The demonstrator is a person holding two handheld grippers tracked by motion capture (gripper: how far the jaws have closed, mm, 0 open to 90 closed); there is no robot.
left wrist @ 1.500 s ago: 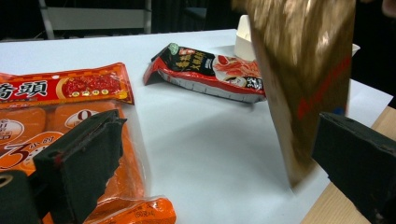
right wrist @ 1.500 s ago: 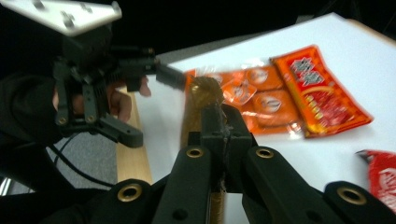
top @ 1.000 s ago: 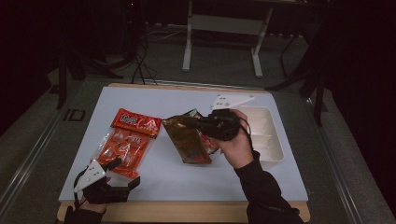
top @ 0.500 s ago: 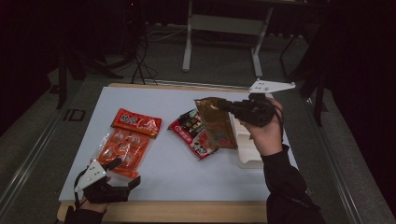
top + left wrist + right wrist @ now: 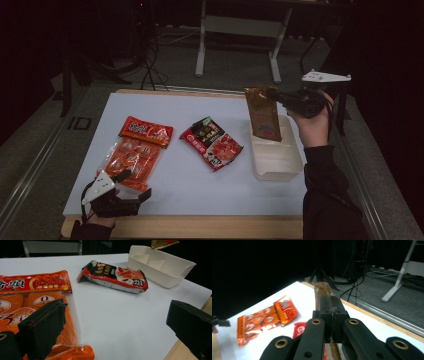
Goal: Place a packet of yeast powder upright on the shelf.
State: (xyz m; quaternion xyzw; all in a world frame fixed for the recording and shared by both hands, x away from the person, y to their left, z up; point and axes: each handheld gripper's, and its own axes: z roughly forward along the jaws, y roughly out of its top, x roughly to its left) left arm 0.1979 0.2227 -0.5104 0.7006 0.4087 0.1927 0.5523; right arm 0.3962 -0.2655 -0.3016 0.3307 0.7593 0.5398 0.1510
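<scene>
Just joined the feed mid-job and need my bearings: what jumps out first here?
A brown packet hangs upright over the cream tray at the table's right side, pinched at its top edge in the right gripper. On the white table lie a red-and-black packet in the middle and a big orange pack at the left. The left gripper rests at the near left edge, jaws open.

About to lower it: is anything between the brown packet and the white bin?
Nothing visible: the brown packet, clamped in the right gripper, hangs directly over the white bin, whose compartments look bare.
</scene>
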